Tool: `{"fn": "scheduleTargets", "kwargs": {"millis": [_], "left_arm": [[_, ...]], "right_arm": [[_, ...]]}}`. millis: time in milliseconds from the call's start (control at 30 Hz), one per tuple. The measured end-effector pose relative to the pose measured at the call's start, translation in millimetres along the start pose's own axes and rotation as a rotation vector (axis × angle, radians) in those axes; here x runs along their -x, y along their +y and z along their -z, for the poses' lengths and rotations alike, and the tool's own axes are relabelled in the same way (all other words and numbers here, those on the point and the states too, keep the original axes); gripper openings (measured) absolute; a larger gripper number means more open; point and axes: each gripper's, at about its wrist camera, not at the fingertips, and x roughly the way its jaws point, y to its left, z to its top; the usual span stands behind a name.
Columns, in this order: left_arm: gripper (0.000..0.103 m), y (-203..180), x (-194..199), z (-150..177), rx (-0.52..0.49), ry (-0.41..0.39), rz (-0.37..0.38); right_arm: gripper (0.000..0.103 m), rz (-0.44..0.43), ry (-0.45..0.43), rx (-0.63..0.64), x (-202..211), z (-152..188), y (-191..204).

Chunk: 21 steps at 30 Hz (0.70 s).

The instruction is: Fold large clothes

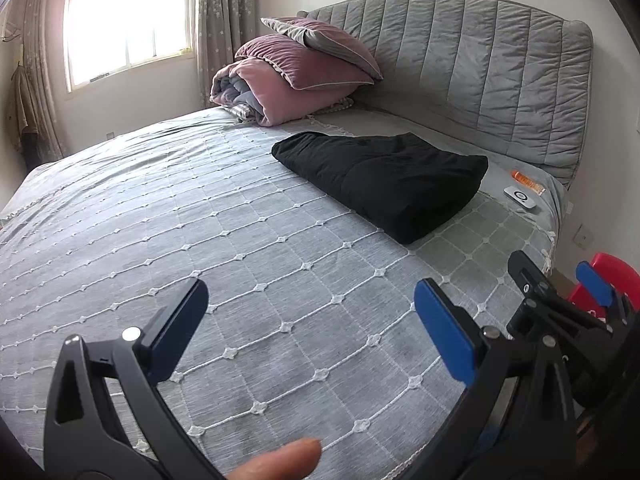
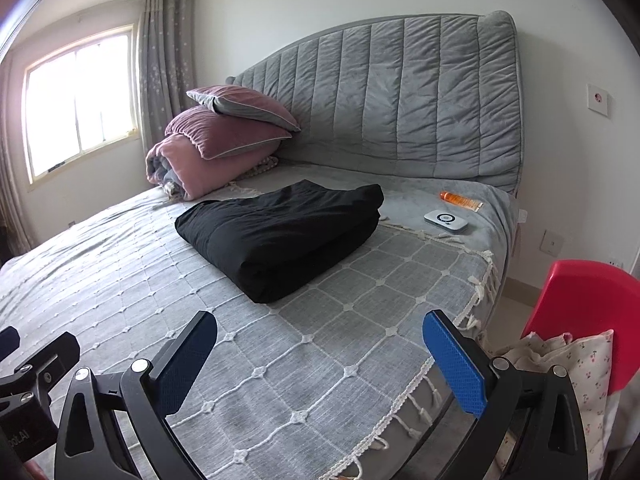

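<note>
Both sets of jaws stand wide and hold nothing: the left gripper (image 1: 310, 330) and right gripper (image 2: 320, 364) hang over the bedspread (image 2: 320, 360). Well ahead, the black garment (image 2: 280, 236) lies folded on the bed, near the headboard (image 2: 400, 100) and pillows (image 2: 228, 132).

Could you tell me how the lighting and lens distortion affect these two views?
Left wrist view: the window is blown out to white, and the fisheye bows the bedspread and darkens the corners. Right wrist view: the window is overexposed too, while the folded black garment stays dark with little fold detail; the headboard curves.
</note>
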Motion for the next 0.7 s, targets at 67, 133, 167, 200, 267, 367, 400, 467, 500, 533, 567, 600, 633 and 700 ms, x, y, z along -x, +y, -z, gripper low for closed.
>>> {"fn": "scheduleTargets", "kwargs": {"millis": [67, 133, 167, 200, 267, 367, 400, 467, 500, 533, 567, 600, 633, 700], "left_arm": [[0.102, 0.3, -0.4, 0.7, 0.004, 0.005, 0.002], [0.102, 1.0, -0.7, 0.4, 0.006, 0.005, 0.002], [0.102, 1.4, -1.0, 0.5, 0.006, 0.004, 0.002], [0.102, 1.6, -1.3, 0.5, 0.007, 0.005, 0.002], [0.102, 2.8, -1.9, 0.4, 0.012, 0.006, 0.001], [0.102, 4.2, -1.4, 0.6, 0.014, 0.006, 0.0], [0.102, 4.3, -1.1, 0.5, 0.014, 0.006, 0.0], [0.102, 4.3, -1.1, 0.7, 0.012, 0.005, 0.003], [0.102, 4.0, -1.0, 1.0, 0.01, 0.006, 0.005], [0.102, 3.6, -1.3, 1.1, 0.009, 0.007, 0.005], [0.103, 3.2, -1.7, 1.4, 0.009, 0.008, 0.004], [0.102, 2.9, -2.4, 1.8, 0.008, 0.009, 0.005], [0.103, 2.5, -3.3, 2.3, 0.007, 0.012, 0.005], [0.103, 2.0, -4.3, 2.6, 0.006, 0.016, -0.002]], "right_arm": [[0.103, 0.003, -0.001, 0.003, 0.5, -0.1, -0.3], [0.103, 0.008, 0.003, 0.008, -0.6, -0.2, -0.5], [0.103, 0.009, 0.006, 0.009, -1.3, -0.5, -0.9], [0.103, 0.01, 0.008, 0.008, -1.7, -0.7, -1.4], [0.103, 0.013, 0.011, 0.005, -2.3, -0.8, -1.7], [0.103, 0.015, 0.018, 0.007, -3.8, -1.4, -2.0], [0.103, 0.017, 0.019, 0.008, -3.9, -1.4, -2.3], [0.103, 0.019, 0.018, 0.009, -4.2, -1.6, -1.2], [0.103, 0.02, 0.018, 0.011, -4.4, -1.7, -1.3], [0.103, 0.02, 0.018, 0.012, -4.8, -1.6, -1.4], [0.103, 0.02, 0.019, 0.013, -5.2, -1.6, -1.6], [0.103, 0.022, 0.019, 0.01, -4.6, -1.3, -1.2], [0.103, 0.023, 0.02, 0.009, -4.8, -1.2, -1.0], [0.103, 0.021, 0.023, 0.005, -5.5, -1.2, -2.2]]}}
